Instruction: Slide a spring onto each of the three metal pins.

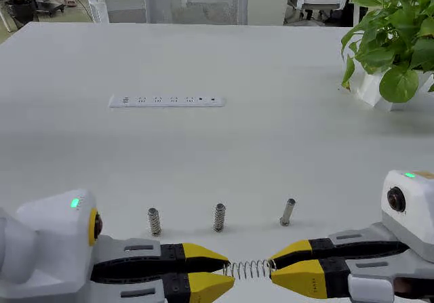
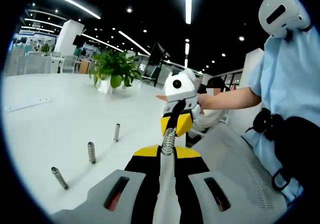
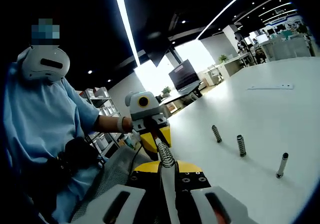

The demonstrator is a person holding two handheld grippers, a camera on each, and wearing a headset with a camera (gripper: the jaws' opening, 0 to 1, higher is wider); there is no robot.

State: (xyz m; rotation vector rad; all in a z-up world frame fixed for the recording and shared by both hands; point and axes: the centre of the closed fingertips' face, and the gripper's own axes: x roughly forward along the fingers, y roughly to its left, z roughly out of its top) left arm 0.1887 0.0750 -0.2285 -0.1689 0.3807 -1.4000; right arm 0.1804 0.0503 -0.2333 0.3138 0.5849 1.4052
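The left gripper (image 1: 228,269) and right gripper (image 1: 272,265) each pinch one end of a spring (image 1: 249,269) above the table (image 1: 271,133). Just beyond stand three pins (image 1: 219,217), two wearing springs, the right pin (image 1: 287,211) bare. A power strip (image 1: 167,101) and plant (image 1: 393,38) sit farther back.

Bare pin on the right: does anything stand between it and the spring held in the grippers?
Nothing visible. The spring, clamped end to end by the left gripper and right gripper, is just in front of the bare pin with open table between. The two sprung pins stand off to its left.
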